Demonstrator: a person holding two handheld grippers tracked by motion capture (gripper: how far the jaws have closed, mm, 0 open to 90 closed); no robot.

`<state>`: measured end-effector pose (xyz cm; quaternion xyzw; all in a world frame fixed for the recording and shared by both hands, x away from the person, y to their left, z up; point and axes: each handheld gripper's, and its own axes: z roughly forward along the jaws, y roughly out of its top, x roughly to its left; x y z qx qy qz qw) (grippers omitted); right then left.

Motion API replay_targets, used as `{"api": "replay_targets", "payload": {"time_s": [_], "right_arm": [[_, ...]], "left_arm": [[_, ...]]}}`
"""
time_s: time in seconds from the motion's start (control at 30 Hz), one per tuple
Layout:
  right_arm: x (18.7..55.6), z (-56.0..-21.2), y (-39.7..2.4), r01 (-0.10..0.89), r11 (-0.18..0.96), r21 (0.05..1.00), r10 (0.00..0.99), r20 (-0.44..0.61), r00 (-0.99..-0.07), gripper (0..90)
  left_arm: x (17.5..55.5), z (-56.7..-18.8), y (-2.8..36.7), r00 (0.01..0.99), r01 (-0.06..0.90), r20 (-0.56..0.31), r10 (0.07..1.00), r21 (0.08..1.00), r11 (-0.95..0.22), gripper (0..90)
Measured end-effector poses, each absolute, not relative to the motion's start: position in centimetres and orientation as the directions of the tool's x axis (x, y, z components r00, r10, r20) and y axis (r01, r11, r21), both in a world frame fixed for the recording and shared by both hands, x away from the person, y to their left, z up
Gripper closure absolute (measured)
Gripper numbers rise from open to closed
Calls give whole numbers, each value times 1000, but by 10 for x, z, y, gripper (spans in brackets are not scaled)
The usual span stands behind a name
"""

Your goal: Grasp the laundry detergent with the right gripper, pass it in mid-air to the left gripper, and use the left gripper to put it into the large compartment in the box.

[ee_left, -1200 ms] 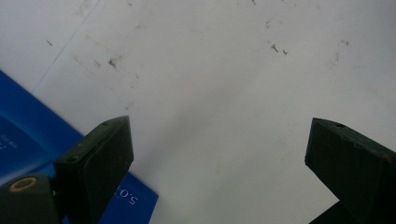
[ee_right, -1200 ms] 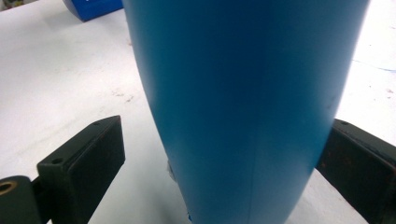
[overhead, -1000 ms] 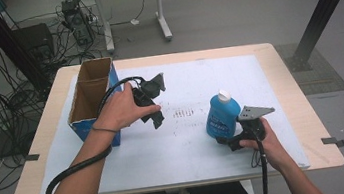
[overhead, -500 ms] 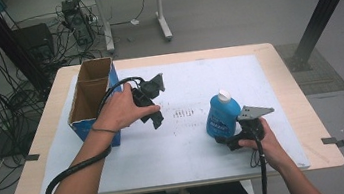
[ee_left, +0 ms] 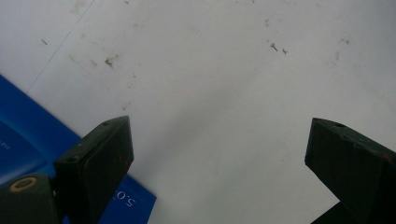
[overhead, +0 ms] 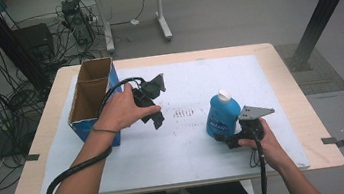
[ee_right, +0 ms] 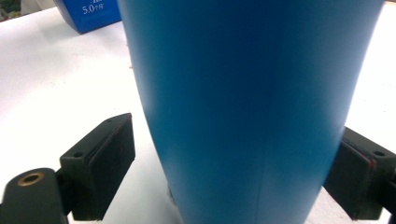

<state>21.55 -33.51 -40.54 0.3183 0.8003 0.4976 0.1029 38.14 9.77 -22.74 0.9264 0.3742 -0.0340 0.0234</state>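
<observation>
Bench (overhead: 276,63) carries a white sheet; a blue bottle (overhead: 222,115) with a white cap stands upright on its right half. Right gripper (overhead: 229,139) sits low at the bottle's base, fingers (ee_right: 100,163) spread to either side of the blue body; the left one stands clear, while contact on the right side cannot be judged. Left gripper (overhead: 153,104) is held above the sheet just beside an open cardboard box (overhead: 90,100) with blue sides, its fingers (ee_left: 100,161) wide apart and empty.
</observation>
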Motion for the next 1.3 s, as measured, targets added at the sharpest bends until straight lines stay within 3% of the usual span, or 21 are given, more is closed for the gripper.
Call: {"api": "replay_targets", "payload": {"time_s": [1.3], "right_arm": [[211,-417,-332,407,244,880,648,164,-743,236]], "left_arm": [[380,-225,95,721,692,-77,689,23,-722,83]]}}
